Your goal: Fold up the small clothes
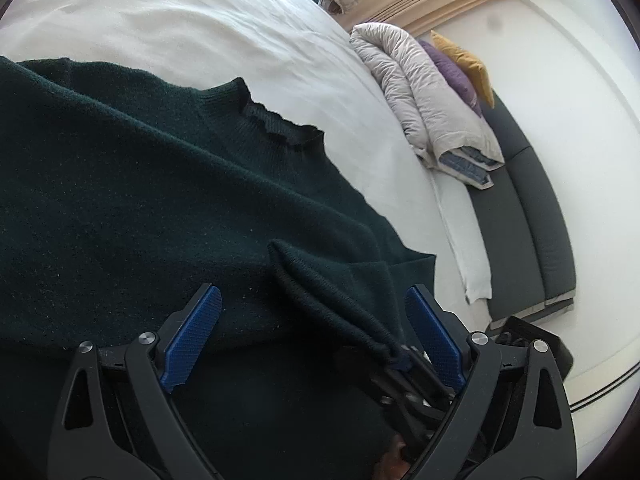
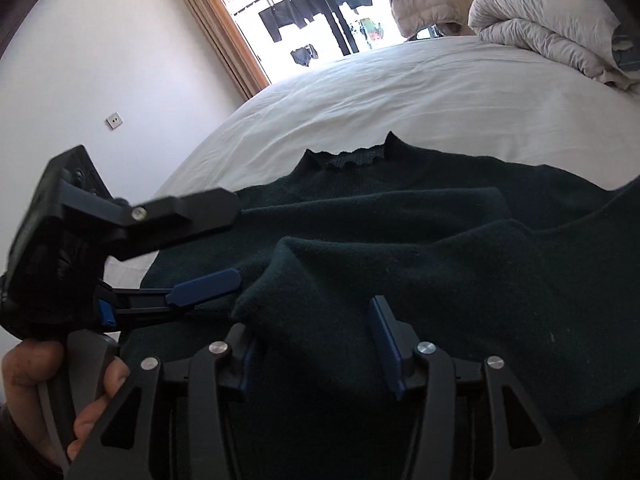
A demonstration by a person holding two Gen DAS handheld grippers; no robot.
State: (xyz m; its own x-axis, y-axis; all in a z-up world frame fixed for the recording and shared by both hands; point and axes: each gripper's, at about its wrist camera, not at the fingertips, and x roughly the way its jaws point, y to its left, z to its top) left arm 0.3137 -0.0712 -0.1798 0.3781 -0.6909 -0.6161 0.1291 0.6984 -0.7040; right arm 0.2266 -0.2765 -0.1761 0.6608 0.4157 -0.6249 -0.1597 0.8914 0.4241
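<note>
A dark green knit sweater [image 1: 140,184] lies on the white bed [image 1: 200,28], its ribbed collar [image 1: 280,124] towards the far side. A sleeve is folded across the body; its cuff [image 1: 332,300] lies between the fingers of my left gripper [image 1: 312,312], which is open just above the sweater. In the right wrist view the sweater [image 2: 440,248] fills the foreground and the folded sleeve end [image 2: 280,280] lies before my right gripper [image 2: 316,324], which is open with the cloth between its blue pads. The left gripper [image 2: 228,244] also shows there, open, at the sweater's left edge.
A rolled grey duvet [image 1: 424,92] with purple and yellow pillows [image 1: 464,68] lies at the bed's head beside a dark headboard [image 1: 528,216]. A balcony door [image 2: 312,12] with hanging laundry stands beyond the bed. A white wall [image 2: 100,60] is at the left.
</note>
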